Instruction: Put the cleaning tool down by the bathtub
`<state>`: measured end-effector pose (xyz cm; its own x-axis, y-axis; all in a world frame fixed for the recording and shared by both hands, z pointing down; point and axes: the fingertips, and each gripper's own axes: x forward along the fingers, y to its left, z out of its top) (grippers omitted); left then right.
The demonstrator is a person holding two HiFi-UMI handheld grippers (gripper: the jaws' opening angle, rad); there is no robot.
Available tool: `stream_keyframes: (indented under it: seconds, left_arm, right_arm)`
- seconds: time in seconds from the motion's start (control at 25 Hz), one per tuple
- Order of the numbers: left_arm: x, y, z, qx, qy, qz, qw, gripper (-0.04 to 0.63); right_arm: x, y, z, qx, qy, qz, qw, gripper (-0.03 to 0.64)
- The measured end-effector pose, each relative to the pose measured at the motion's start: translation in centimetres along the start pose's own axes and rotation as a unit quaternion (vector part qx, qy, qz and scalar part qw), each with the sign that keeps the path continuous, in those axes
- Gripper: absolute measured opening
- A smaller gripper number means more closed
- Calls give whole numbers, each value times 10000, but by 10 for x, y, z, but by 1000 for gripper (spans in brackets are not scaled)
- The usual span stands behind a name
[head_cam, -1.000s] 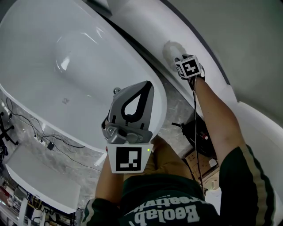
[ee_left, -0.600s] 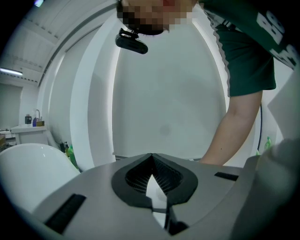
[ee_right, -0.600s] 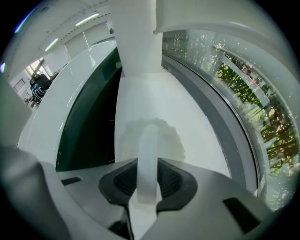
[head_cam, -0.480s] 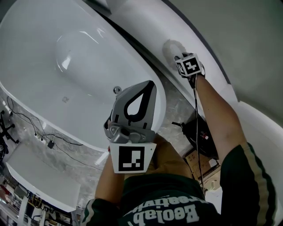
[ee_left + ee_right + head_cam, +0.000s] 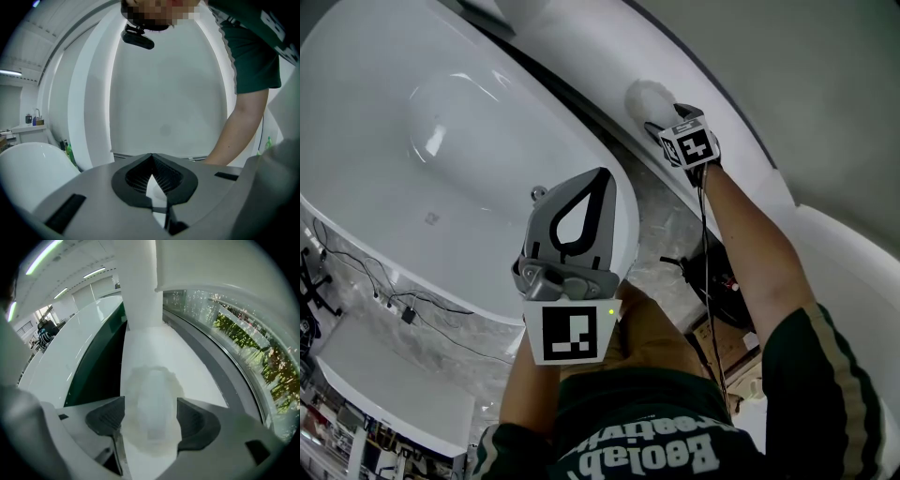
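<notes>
The cleaning tool (image 5: 643, 96), a white fluffy pad, lies on the white ledge (image 5: 591, 52) that runs along the far side of the bathtub (image 5: 516, 141). My right gripper (image 5: 661, 117) is stretched out to it. Its jaws are opening, and in the right gripper view the tool (image 5: 152, 380) lies between the dark pads (image 5: 108, 418) without being pressed. My left gripper (image 5: 605, 176) is raised close to the head camera over the tub's near rim. Its tips (image 5: 151, 157) meet and hold nothing.
Cables (image 5: 403, 305) trail over the marble floor left of the tub. A black device with wires (image 5: 712, 281) sits on the floor between the tub and the ledge. A white column (image 5: 136, 282) rises just beyond the tool. Bottles (image 5: 69, 152) stand by a wall.
The right gripper's jaws have spread apart and let go of the fluffy tool, which now lies on the ledge. The left gripper has stayed raised and shut.
</notes>
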<state>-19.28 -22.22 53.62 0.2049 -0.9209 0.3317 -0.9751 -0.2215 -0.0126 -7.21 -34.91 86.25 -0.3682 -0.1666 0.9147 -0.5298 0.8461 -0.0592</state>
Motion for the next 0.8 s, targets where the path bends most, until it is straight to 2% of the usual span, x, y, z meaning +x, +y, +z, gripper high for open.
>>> stream_keyframes:
  seconds: [0.16, 0.52, 0.8]
  left_arm:
    - [0, -6, 3, -60, 16, -147, 9999, 8]
    - [-4, -9, 12, -84, 25, -129, 9999, 8]
    - [-12, -30, 38, -20, -72, -272, 9996, 8]
  right_arm:
    - [-6, 3, 4, 48, -87, 83, 9999, 331]
    - [-26, 10, 14, -112, -267, 164, 9994, 331]
    - [-71, 14, 24, 77, -635, 202, 9978, 331]
